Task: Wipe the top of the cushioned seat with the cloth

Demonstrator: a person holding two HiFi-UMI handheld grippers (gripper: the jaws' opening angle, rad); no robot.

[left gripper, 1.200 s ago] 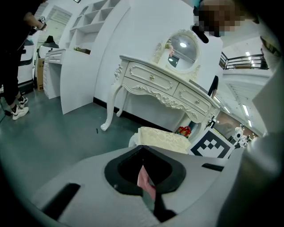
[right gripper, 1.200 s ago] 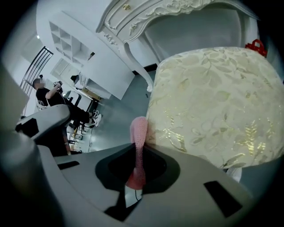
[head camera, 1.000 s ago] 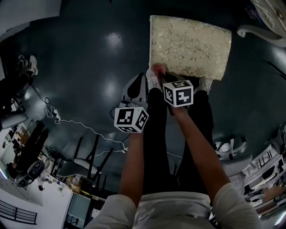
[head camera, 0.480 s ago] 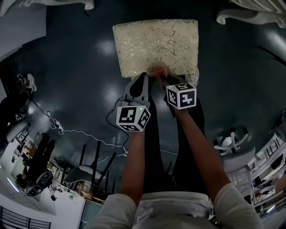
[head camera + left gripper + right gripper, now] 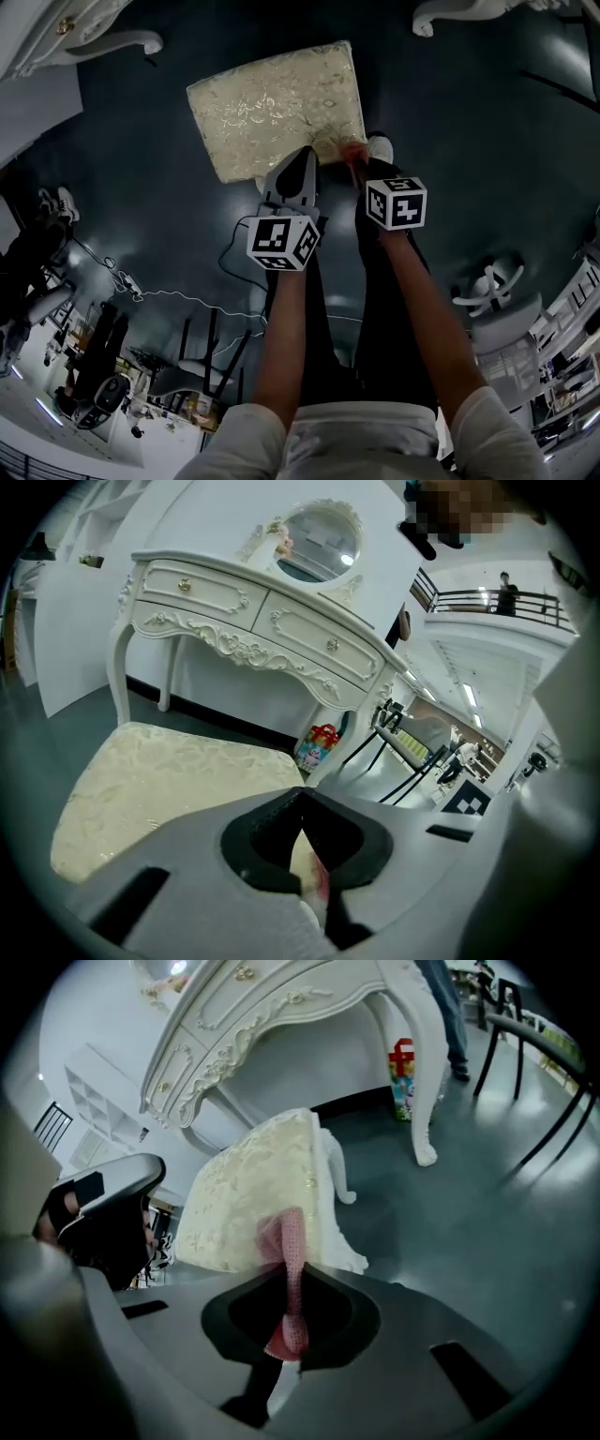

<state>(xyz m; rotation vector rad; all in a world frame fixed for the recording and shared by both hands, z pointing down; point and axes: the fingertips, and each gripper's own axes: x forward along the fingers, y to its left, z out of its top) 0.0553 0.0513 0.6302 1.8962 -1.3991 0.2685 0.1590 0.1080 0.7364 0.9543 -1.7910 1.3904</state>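
Grips a pink cloth (image 5: 284, 1241) in the right gripper (image 5: 289, 1277), jaws closed on it, at the near corner of the cream seat (image 5: 272, 103). Holds the left gripper (image 5: 300, 803) just beside, jaws together. Cannot tell whether the pink sliver behind those tips is gripped. Hides most of the cloth behind the right gripper in the head view.

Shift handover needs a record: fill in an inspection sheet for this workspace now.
Surface: cushioned seat, cream patterned top, standing on dark floor.
Job's things: pink cloth, at the seat's near edge.
Clutter: gift bag by the dressing table.
Grippers: right gripper claw shut on the cloth; left gripper claw shut to a slit, pale-pink sliver in it, unidentified.
Cables: white cable loose on the floor.
Surroundings: office chair, cluttered desks at the edges.
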